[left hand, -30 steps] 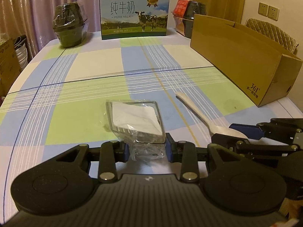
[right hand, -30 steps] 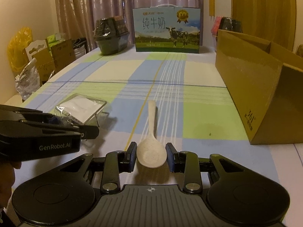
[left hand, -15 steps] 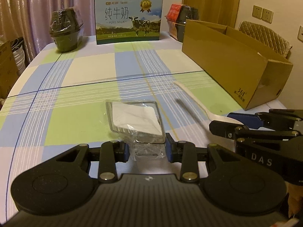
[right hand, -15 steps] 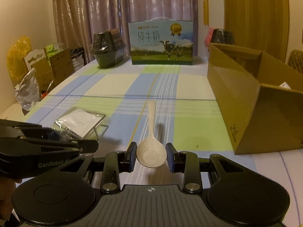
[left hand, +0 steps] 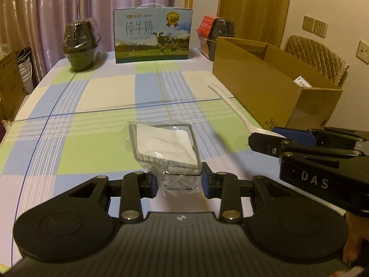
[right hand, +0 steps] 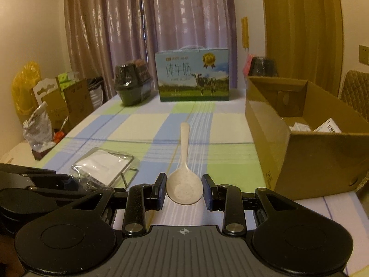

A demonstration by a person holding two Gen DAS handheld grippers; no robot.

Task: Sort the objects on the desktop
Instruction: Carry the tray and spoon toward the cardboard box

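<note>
While both items hung clear of the checked table (left hand: 92, 120), the left tongs (left hand: 179, 183) pinched a plastic-wrapped wire-framed holder (left hand: 165, 147) by its near end, and the right tongs (right hand: 183, 191) gripped a pale rice spoon (right hand: 184, 173) across its bowl, handle pointing away. An open cardboard box (right hand: 311, 159), already holding a few papers, stood to the right, just beyond the spoon. Judged step: carry phase, items lifted but not yet deposited. Next move likely calls for swinging each load over the box rim before loosening; the crinkled wrap could slip.
</note>
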